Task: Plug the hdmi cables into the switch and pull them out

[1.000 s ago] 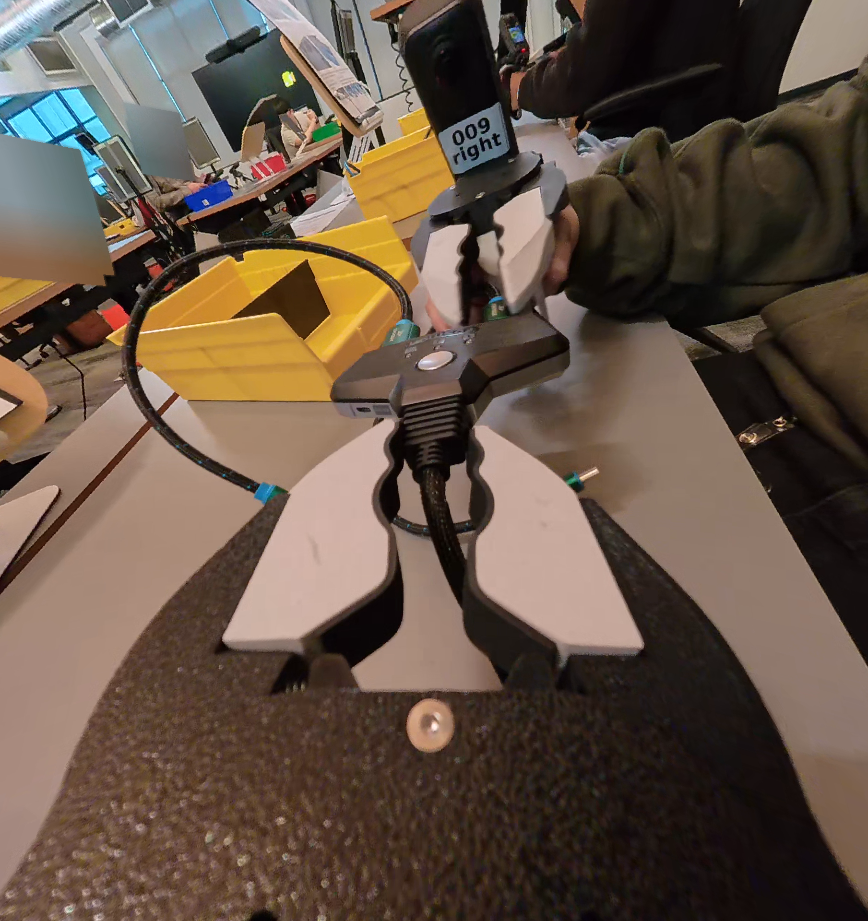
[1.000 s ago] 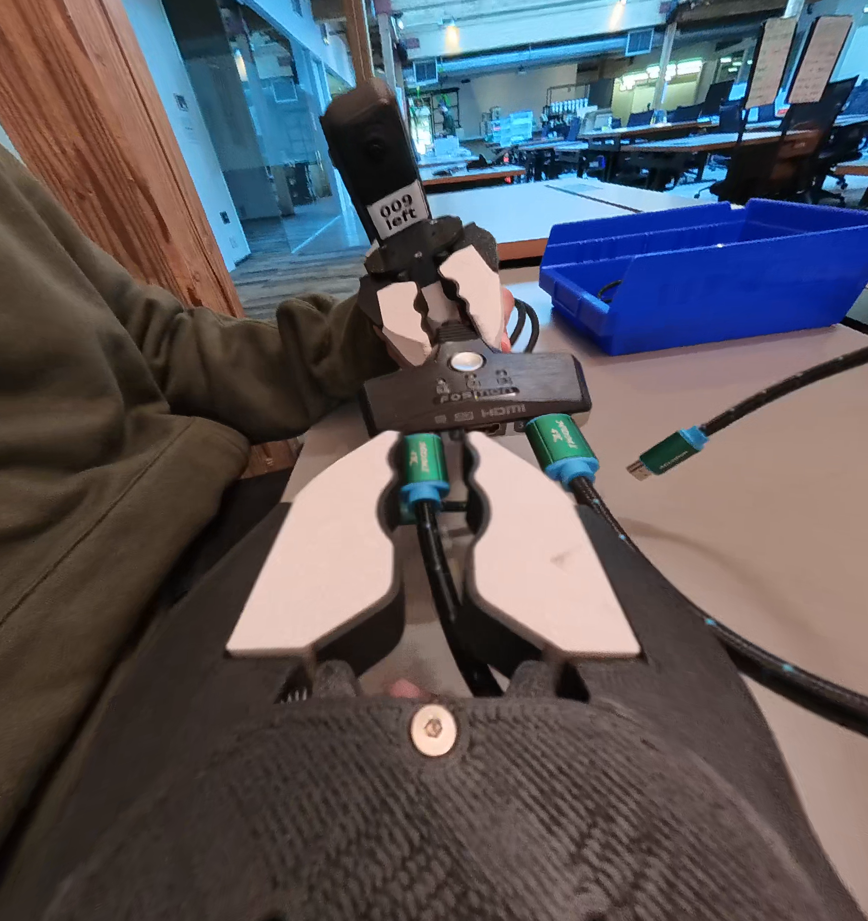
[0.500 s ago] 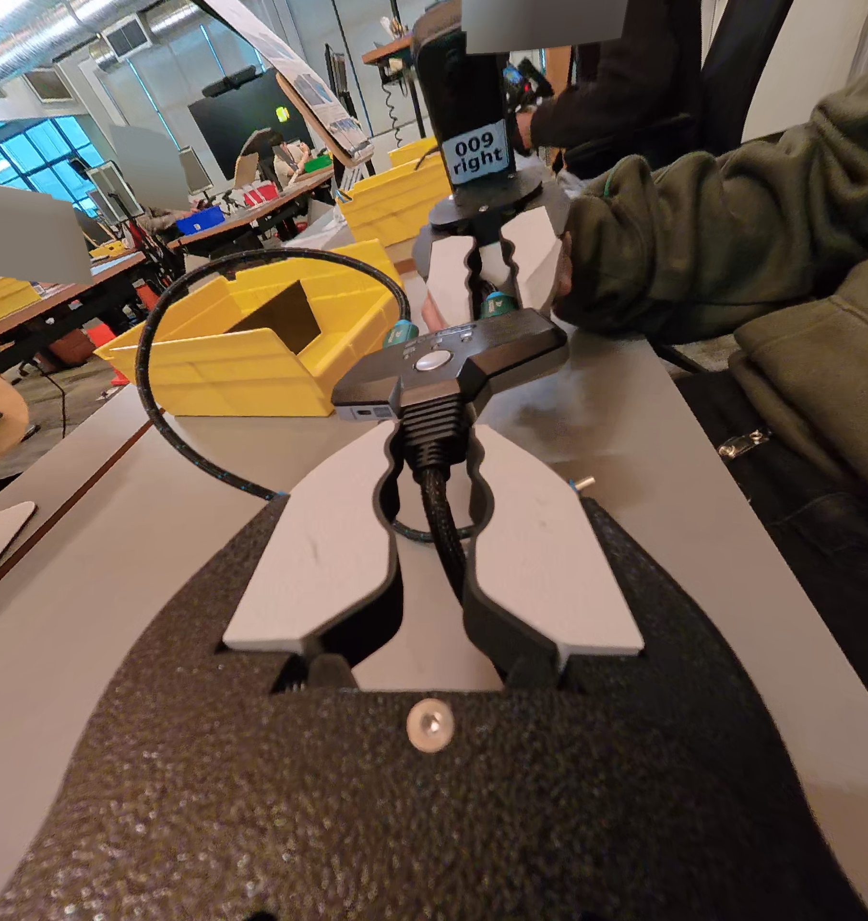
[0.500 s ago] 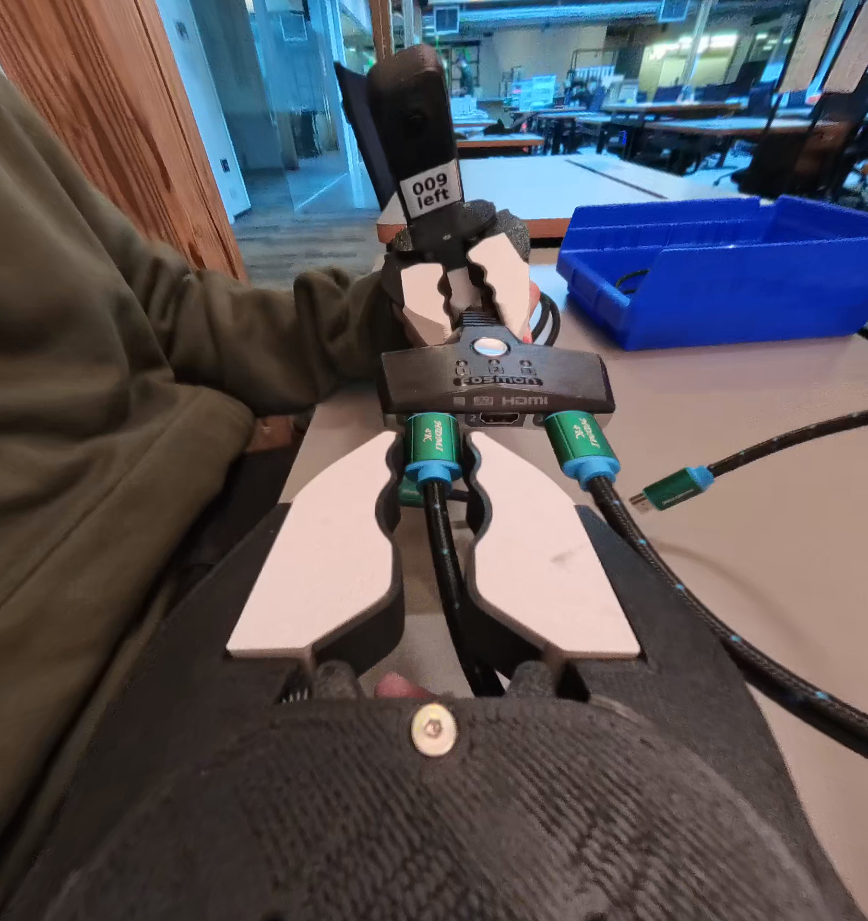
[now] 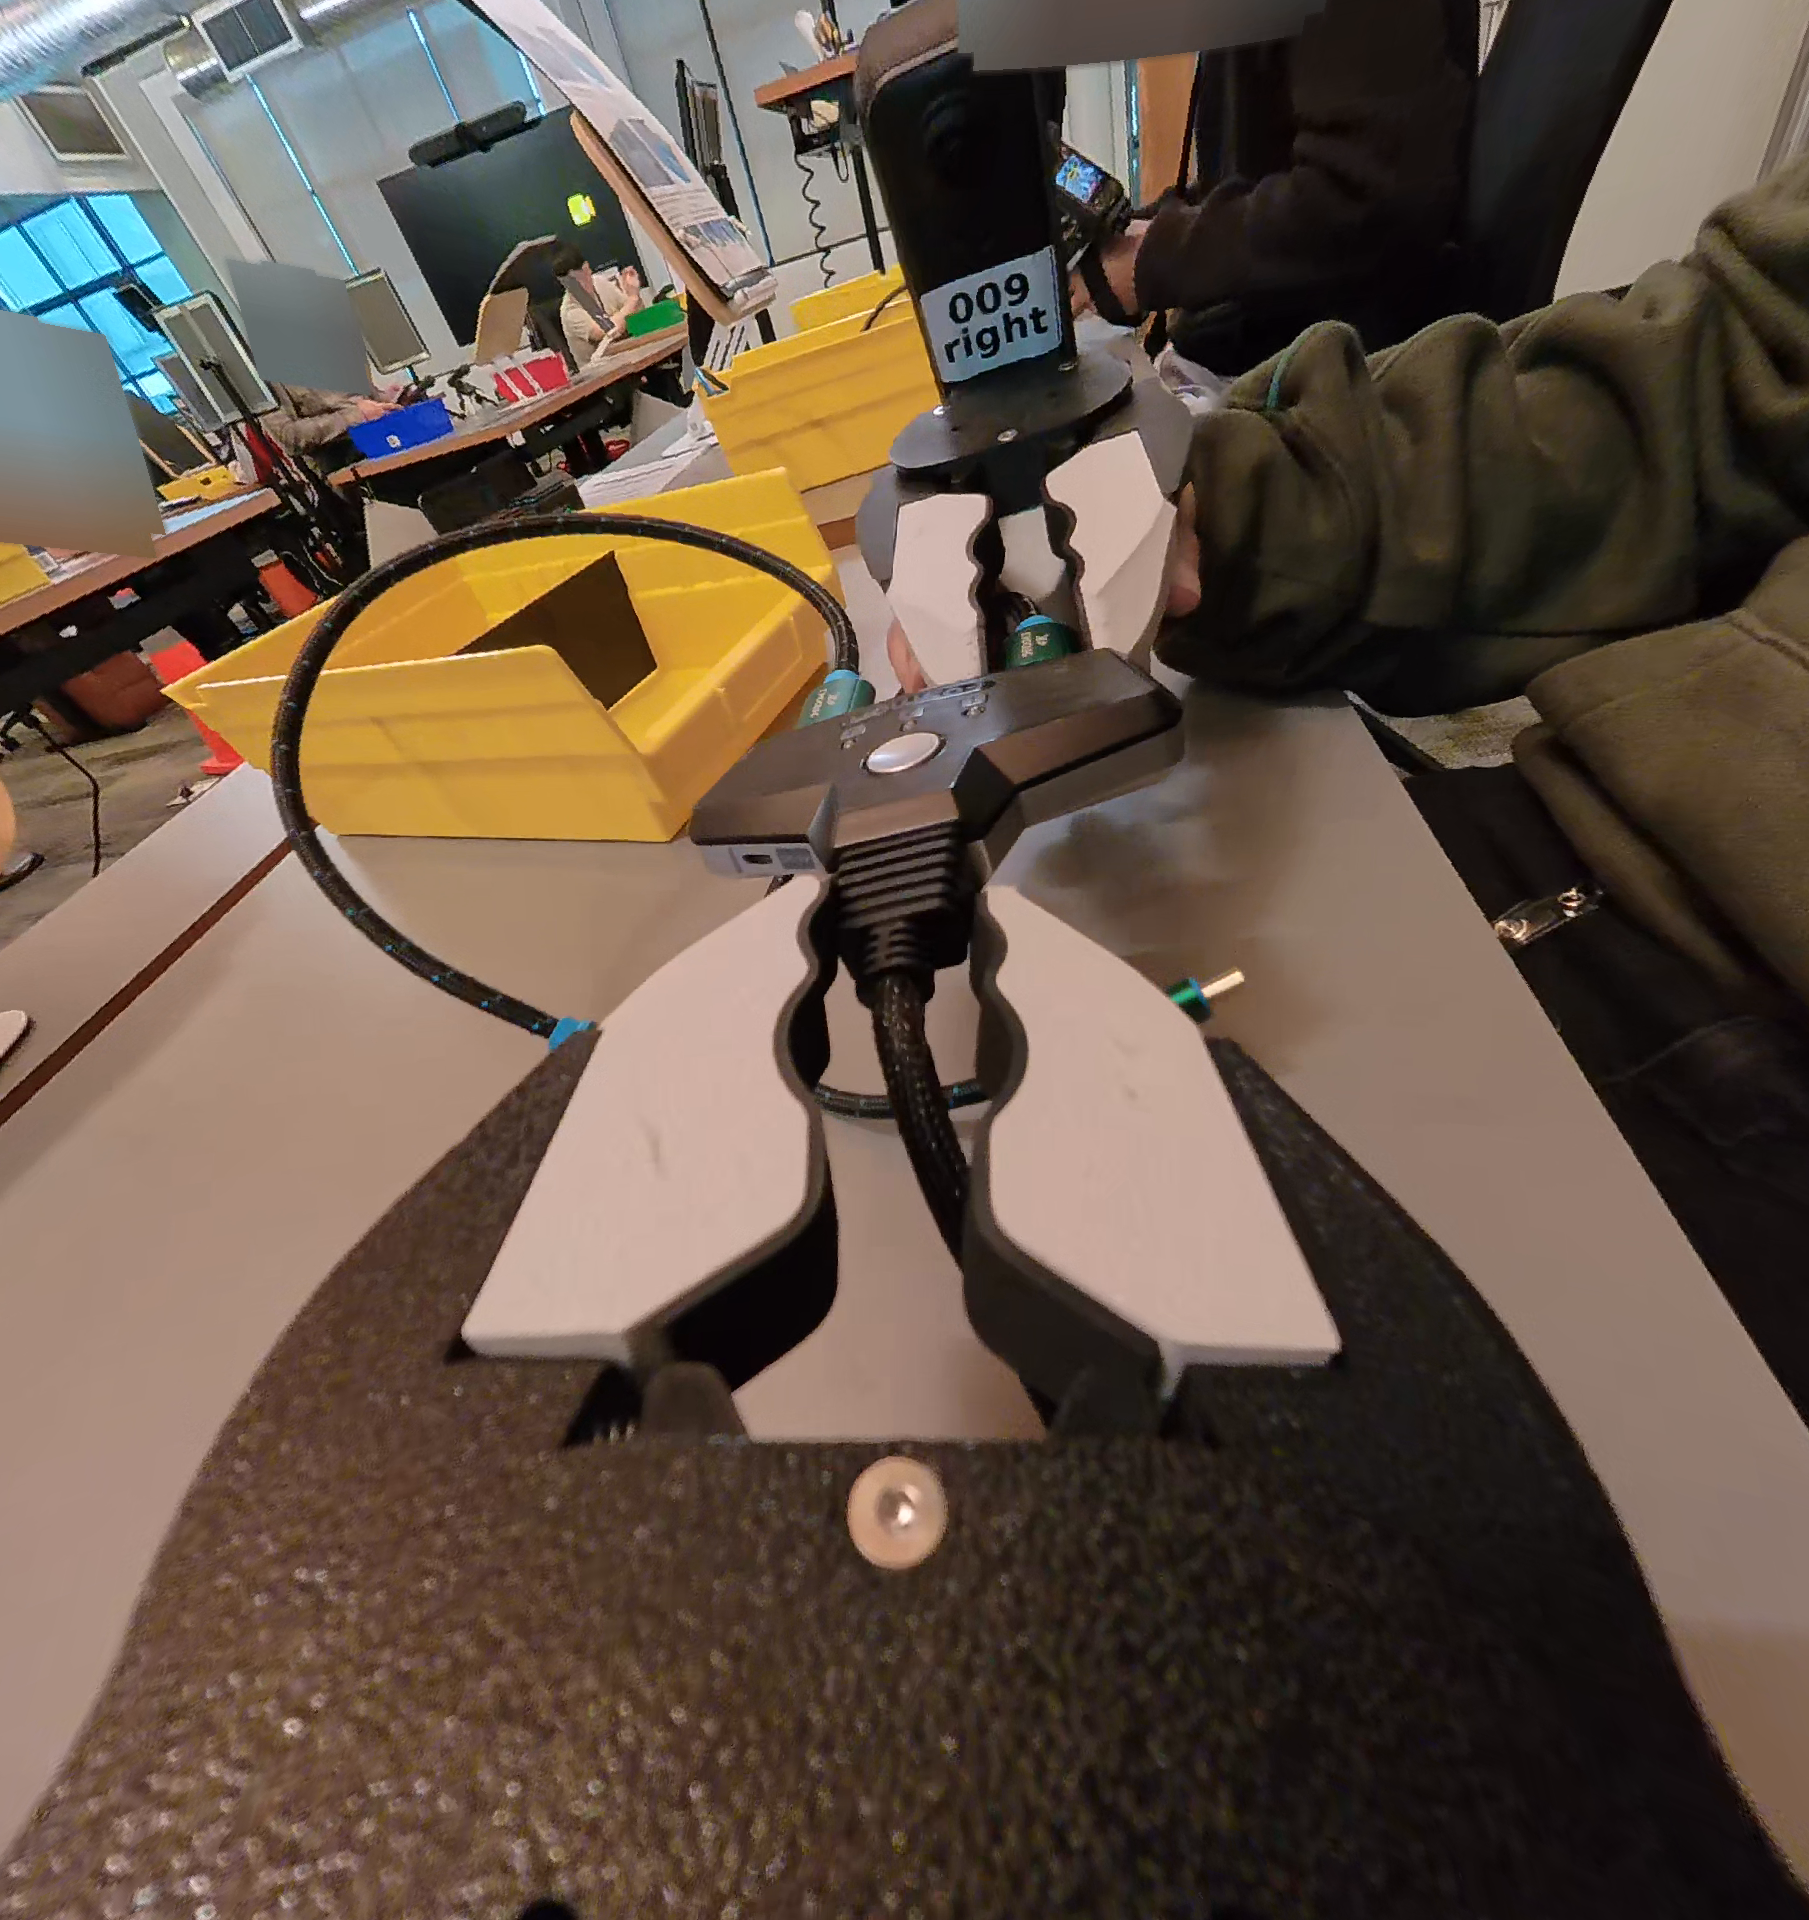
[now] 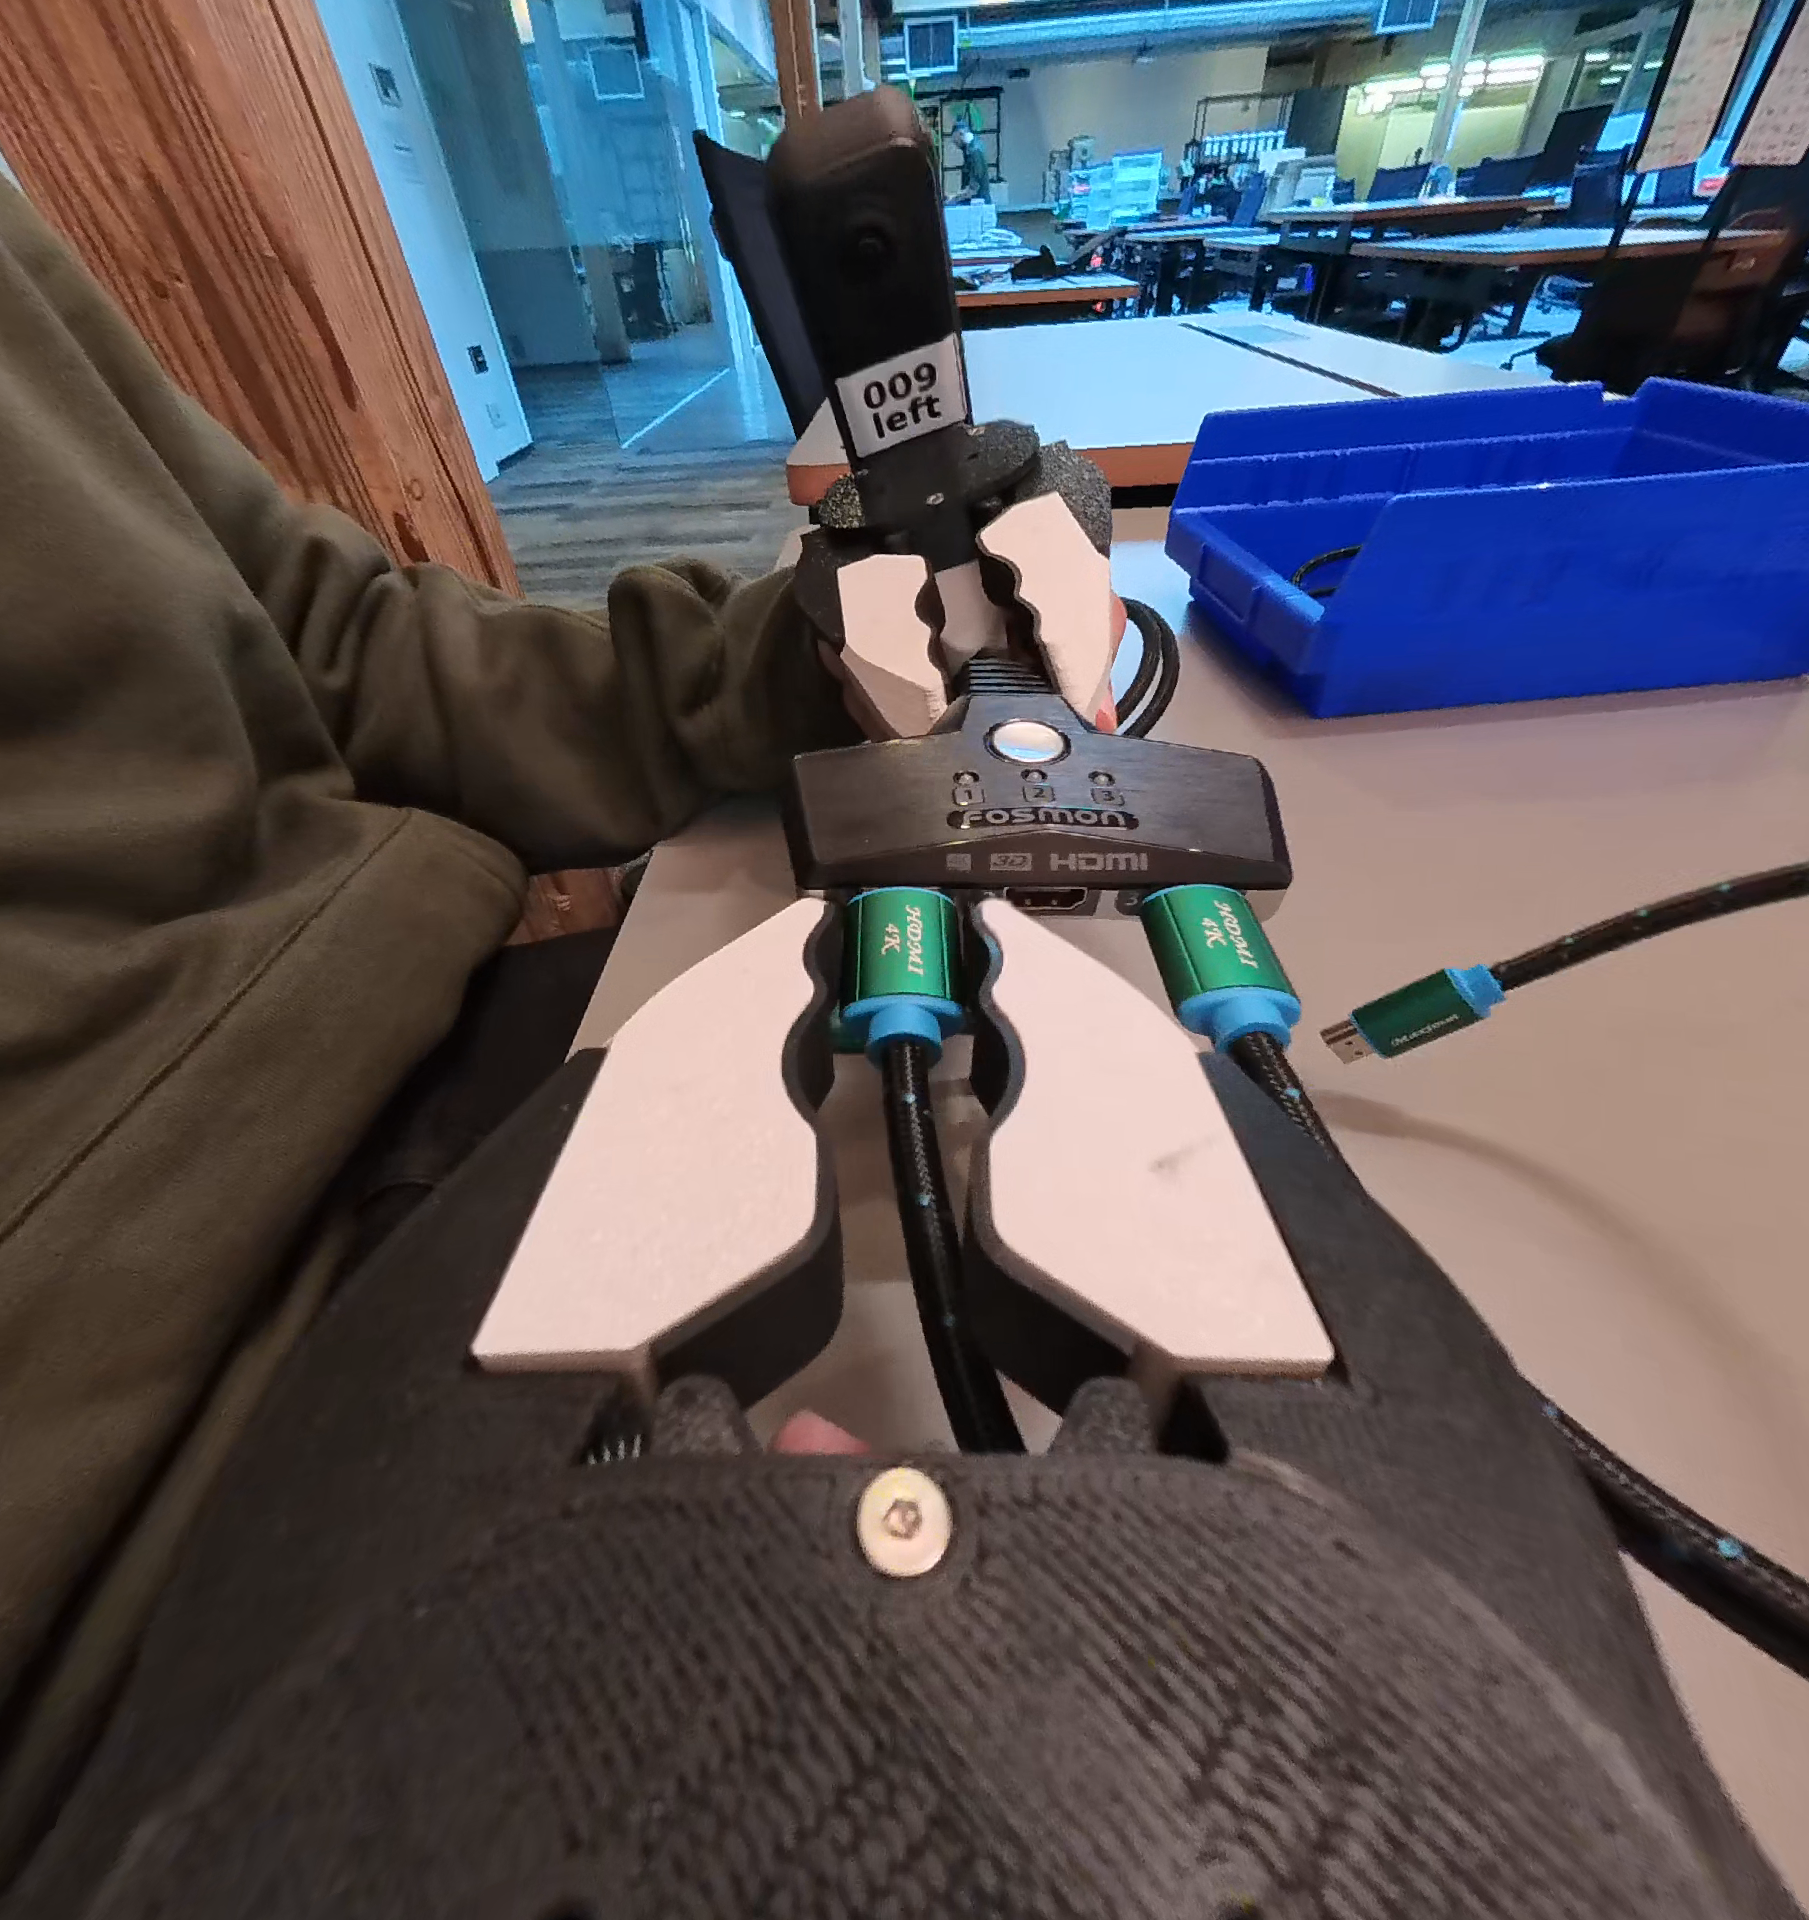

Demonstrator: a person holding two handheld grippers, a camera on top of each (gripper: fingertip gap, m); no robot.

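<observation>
The left tongs (image 5: 900,925) squeeze the switch's (image 6: 1035,821) ribbed tail. The right tongs (image 6: 905,971) pinch one green plug (image 6: 898,961) (a second sits just beside). It looks like pulling time: tug straight back.

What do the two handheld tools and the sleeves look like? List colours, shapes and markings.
Both alike: the left tool and right tool each have two flat pale-grey fingers with wavy black inner edges on a rough black textured body with one silver screw. Each carries an upright black camera stalk bearing a white label. Olive-green fleece sleeves cover both arms.

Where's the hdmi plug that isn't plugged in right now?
In the right wrist view, the loose green plug lies on the table, right of the switch and in front of the blue bin.
</observation>
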